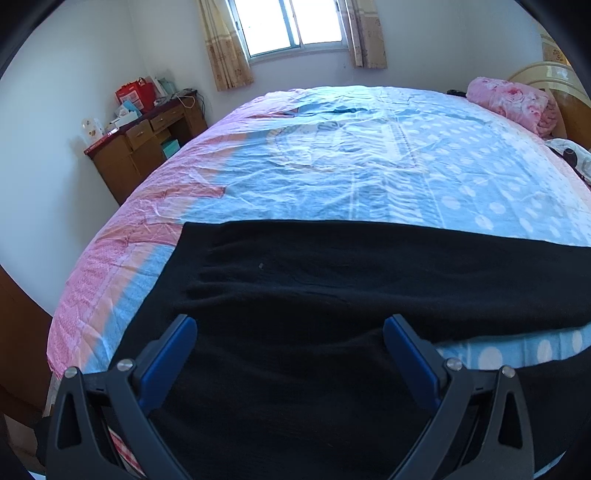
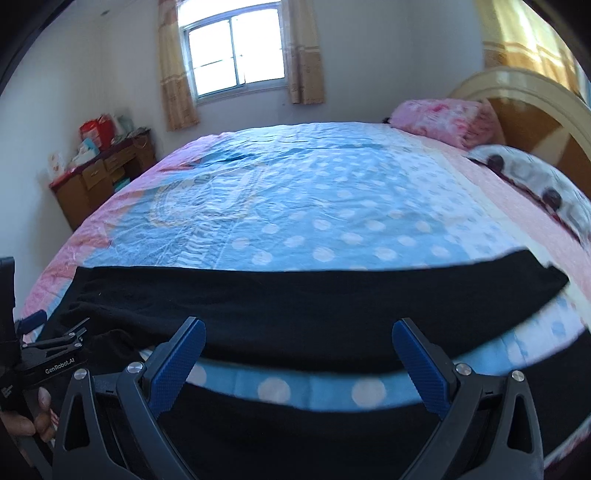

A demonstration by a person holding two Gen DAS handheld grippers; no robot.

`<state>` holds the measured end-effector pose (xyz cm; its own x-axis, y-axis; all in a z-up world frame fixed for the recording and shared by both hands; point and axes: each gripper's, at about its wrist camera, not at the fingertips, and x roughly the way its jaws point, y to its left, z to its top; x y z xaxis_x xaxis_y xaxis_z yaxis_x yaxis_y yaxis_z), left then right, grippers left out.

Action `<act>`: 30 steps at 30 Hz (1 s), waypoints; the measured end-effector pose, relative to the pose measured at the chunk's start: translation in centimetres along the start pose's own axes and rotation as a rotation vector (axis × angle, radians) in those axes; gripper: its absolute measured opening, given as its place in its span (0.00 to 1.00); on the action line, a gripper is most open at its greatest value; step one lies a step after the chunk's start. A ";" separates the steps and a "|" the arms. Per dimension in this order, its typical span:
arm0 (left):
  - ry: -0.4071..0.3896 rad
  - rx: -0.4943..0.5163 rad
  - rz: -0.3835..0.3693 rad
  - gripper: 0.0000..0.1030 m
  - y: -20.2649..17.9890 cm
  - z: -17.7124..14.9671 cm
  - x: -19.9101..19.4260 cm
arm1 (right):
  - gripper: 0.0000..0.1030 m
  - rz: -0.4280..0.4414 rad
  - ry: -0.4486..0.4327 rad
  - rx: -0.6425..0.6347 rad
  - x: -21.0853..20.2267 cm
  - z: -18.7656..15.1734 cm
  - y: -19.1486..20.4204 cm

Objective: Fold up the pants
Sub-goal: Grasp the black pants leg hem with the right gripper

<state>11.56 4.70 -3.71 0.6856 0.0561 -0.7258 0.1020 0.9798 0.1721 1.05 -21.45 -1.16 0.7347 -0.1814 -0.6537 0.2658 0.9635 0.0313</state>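
Black pants [image 1: 332, 273] lay in a long band across lower frame on the bed's near edge, waistband at left. Left gripper [image 1: 290, 328] and right gripper [image 2: 299, 332] both hung wide apart over the cloth, holding nothing. Judgement: pinch both layers at matching edges, lift evenly, keep the fold square. Dotted blue-and-pink bedsheet [image 2: 314, 206] wrinkled. Window [image 1: 291, 26] top centre; wooden desk [image 1: 144, 147] at left.
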 end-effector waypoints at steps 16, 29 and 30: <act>0.150 -0.126 -0.026 0.90 7.4 1.3 7.2 | 0.70 0.482 0.210 -0.407 16.2 7.1 15.9; 0.187 -0.090 -0.044 0.95 7.3 0.9 9.8 | 0.12 0.600 0.347 -0.613 22.4 5.0 22.5; 0.183 -0.093 -0.051 0.95 7.5 1.0 9.6 | 0.09 0.616 0.365 -0.606 22.3 5.1 22.5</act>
<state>19.61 12.35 -8.75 0.5382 0.0311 -0.8423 0.0609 0.9953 0.0757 26.59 -4.86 -11.16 0.3692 0.3686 -0.8531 -0.5504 0.8264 0.1189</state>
